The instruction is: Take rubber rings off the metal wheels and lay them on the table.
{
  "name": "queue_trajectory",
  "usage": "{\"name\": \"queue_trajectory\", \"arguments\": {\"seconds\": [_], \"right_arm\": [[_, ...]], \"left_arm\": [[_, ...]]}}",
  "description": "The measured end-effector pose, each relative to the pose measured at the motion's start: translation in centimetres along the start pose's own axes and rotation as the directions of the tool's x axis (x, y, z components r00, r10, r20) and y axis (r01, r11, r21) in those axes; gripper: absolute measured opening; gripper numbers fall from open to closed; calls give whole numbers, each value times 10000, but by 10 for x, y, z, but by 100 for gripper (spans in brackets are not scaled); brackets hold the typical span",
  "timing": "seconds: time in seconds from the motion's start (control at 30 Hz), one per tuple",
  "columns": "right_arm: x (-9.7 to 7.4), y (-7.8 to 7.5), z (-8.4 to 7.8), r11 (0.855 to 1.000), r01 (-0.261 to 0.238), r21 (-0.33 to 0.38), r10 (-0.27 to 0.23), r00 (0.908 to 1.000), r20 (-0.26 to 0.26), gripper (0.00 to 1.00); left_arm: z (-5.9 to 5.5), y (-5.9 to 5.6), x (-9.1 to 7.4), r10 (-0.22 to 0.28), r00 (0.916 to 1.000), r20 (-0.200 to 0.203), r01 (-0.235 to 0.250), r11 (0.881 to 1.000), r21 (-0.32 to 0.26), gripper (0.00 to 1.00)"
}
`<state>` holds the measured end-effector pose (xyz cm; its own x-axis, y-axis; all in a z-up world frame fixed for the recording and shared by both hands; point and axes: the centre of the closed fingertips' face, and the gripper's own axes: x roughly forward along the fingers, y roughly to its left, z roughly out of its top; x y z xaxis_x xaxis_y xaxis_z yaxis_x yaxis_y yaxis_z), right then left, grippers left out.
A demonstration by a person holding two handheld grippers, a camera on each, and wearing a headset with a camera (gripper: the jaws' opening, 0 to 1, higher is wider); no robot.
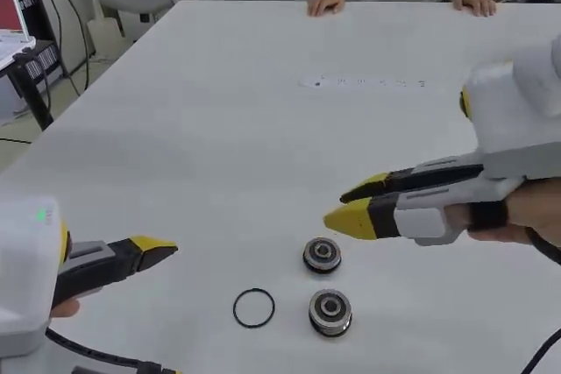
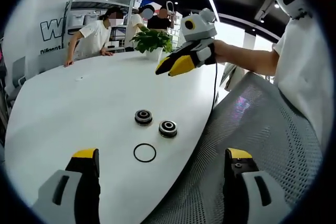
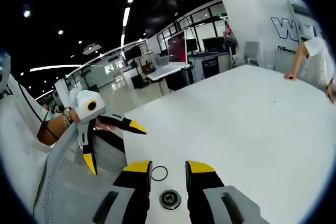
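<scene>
A thin black rubber ring [image 1: 254, 308] lies flat on the white counter [image 1: 219, 129] beside two shiny round metal wheels [image 1: 323, 254] [image 1: 330, 312]; left hand-held gripper [image 2: 161, 155] spread wide, right hand-held gripper [image 1: 344, 204] parted.

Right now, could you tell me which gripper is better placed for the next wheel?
Right, I think: the right gripper hovers near a wheel, framed between its open jaws; the left gripper sits farther back.

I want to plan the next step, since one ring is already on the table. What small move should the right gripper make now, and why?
Probably lower the right gripper onto the wheel framed between its open jaws. It hovers above the table holding nothing, and just one ring lies loose, so a wheel likely needs stripping.
</scene>
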<state>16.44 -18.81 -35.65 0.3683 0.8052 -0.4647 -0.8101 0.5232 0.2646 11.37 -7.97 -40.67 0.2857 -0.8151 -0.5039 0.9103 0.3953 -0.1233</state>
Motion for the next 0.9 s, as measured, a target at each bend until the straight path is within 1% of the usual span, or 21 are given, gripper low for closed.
{"name": "queue_trajectory", "arguments": {"seconds": [0.13, 0.23, 0.37, 0.4, 0.43, 0.5, 0.6, 0.7, 0.8, 0.9], "right_arm": [[-6, -4, -1, 9998, -52, -203, 60, 9992, 388, 30], [-9, -5, -6, 9994, -103, -341, 119, 9988, 475, 33], [-11, -4, -13, 9988, -341, -349, 364, 9971, 664, 38], [-10, -4, -15, 9989, -383, -267, 400, 9971, 647, 39], [-10, -4, -20, 9992, -397, -9, 397, 9975, 584, 39], [-9, -5, -25, 9992, -392, 5, 391, 9978, 539, 39], [-9, -4, -33, 9990, -457, 24, 456, 9982, 395, 42], [-7, -4, -38, 9986, -511, 98, 507, 9980, 371, 44], [-5, -4, -44, 9986, -534, 32, 534, 9984, 168, 44], [-3, -3, -50, 9981, -610, -3, 610, 9981, 60, 47]], "left_arm": [[1, -1, 0, -57, 10000, 28, 57, 10000, 14, 98], [1, -2, 0, -138, 9999, 38, 138, 9999, 26, 99], [1, -3, 0, -217, 9997, -72, 218, 9996, 153, 99], [0, -3, 1, -250, 9996, -106, 252, 9995, 179, 99], [0, -4, 1, -292, 9995, -150, 295, 9993, 210, 99], [2, -6, 1, -452, 9988, -178, 458, 9983, 353, 99], [4, -6, 1, -489, 9986, -193, 497, 9979, 410, 99], [11, -6, 1, -527, 9985, -121, 533, 9973, 507, 99], [20, -7, 2, -608, 9981, -11, 608, 9960, 661, 99], [29, -7, 3, -709, 9975, -20, 708, 9929, 961, 99]]}}
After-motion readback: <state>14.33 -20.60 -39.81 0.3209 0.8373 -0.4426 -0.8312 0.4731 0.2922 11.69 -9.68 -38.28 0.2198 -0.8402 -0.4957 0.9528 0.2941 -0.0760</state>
